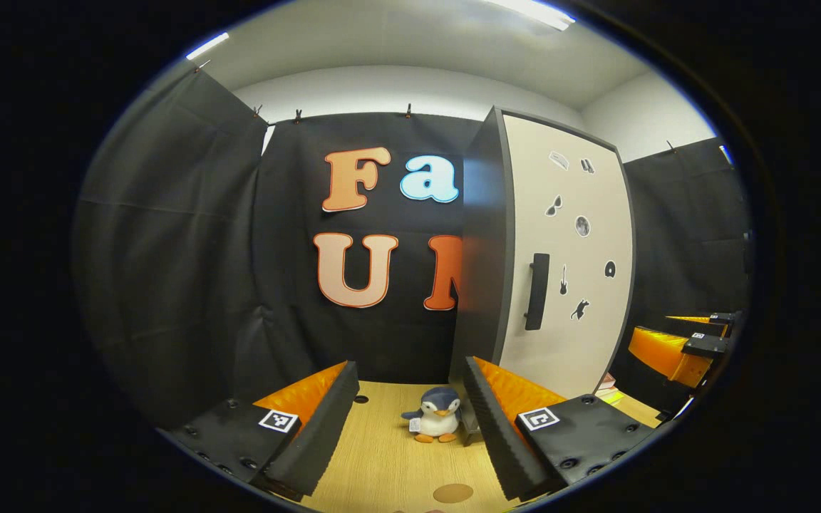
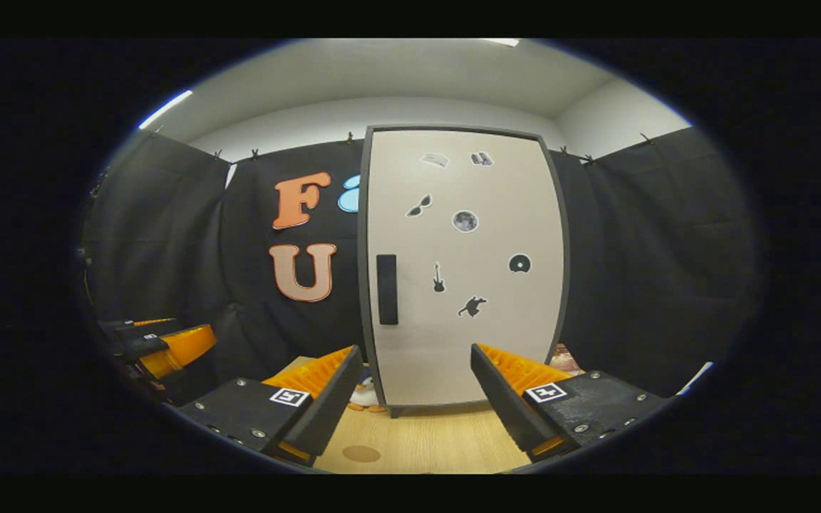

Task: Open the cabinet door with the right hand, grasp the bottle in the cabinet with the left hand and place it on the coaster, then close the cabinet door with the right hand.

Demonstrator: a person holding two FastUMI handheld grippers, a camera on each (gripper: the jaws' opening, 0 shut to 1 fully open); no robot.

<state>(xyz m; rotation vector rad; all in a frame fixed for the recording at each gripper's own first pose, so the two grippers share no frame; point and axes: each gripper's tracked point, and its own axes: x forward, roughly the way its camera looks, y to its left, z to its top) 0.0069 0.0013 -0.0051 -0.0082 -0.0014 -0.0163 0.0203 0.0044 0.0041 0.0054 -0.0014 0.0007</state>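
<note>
Cabinet door [image 2: 464, 285] closed; penguin toy [image 1: 435, 415] beside cabinet.

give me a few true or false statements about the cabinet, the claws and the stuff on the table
1. The cabinet door is shut. True.
2. The right claw is gripping the door handle. False: its fingers are spread, short of the handle, holding nothing.
3. A toy penguin stands on the table beside the cabinet. True.
4. The left claw holds a bottle. False: it is open and empty.
5. A round coaster lies on the table with nothing on it. True.
6. The door's front is plain and bare. False: several small dark stickers are on it.
</note>
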